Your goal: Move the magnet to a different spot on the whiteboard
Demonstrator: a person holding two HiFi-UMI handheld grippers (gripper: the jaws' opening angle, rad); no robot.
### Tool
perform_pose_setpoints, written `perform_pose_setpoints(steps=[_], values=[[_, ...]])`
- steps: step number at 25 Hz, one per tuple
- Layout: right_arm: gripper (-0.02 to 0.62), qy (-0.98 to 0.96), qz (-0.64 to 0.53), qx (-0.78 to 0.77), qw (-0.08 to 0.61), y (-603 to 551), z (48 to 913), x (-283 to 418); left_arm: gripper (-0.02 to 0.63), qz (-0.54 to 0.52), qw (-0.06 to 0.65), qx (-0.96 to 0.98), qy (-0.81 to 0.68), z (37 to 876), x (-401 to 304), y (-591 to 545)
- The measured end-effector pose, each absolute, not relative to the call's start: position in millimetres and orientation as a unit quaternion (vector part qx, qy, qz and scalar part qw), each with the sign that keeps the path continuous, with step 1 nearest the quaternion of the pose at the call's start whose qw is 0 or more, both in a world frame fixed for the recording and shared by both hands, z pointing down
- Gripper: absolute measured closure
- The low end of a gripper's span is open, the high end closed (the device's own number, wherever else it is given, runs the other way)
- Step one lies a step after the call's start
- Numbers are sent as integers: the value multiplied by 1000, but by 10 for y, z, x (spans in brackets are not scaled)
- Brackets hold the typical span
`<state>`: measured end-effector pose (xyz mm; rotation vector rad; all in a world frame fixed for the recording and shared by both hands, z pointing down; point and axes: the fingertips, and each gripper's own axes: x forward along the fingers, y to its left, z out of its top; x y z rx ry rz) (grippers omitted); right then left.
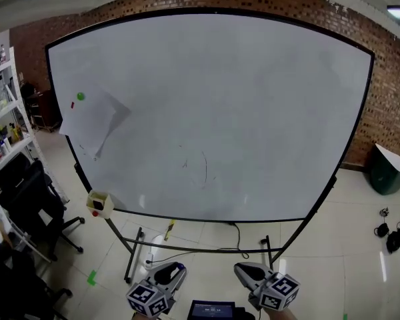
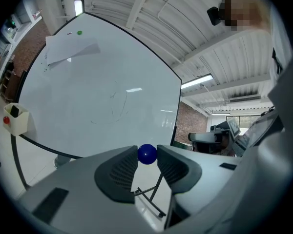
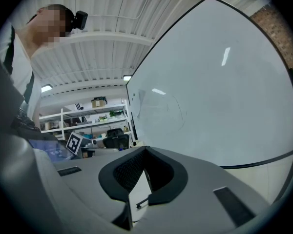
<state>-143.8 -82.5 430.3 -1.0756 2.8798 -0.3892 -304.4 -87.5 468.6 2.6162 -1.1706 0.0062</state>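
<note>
A large whiteboard (image 1: 220, 112) on a wheeled stand fills the head view. A green magnet (image 1: 80, 96) pins a sheet of paper (image 1: 93, 120) at its upper left, with a small red mark just below it. My left gripper (image 1: 175, 270) is low in front of the board, well short of it. In the left gripper view it (image 2: 147, 156) is shut on a round blue magnet (image 2: 147, 153) pinched between the fingertips. My right gripper (image 1: 244, 271) is beside it, also short of the board. Its jaws (image 3: 145, 153) are shut with nothing between them.
A small cream box (image 1: 100, 204) with something red in it hangs at the board's lower left corner. Black office chairs (image 1: 27, 192) and shelves (image 1: 0, 105) stand at the left. A dark green bin (image 1: 387, 169) and cables (image 1: 393, 232) are on the floor at the right.
</note>
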Motion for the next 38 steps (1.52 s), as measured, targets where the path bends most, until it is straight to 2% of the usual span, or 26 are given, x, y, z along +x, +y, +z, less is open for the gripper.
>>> perform_pose_setpoints(steps=[11,31,38], values=[[563,939,-137,-313,40,-1276,4348,-1349,442,23,116,889,-443,4601,-2959,-1233],[563,942,-139,-297,67,-2394,4230,-860,442,45,67,885,-459,4213,-2376,-2467],[563,943,-136,-295,72,-2668,4226,-715,443,68,8,895,-440,3974,-2051,-2881]])
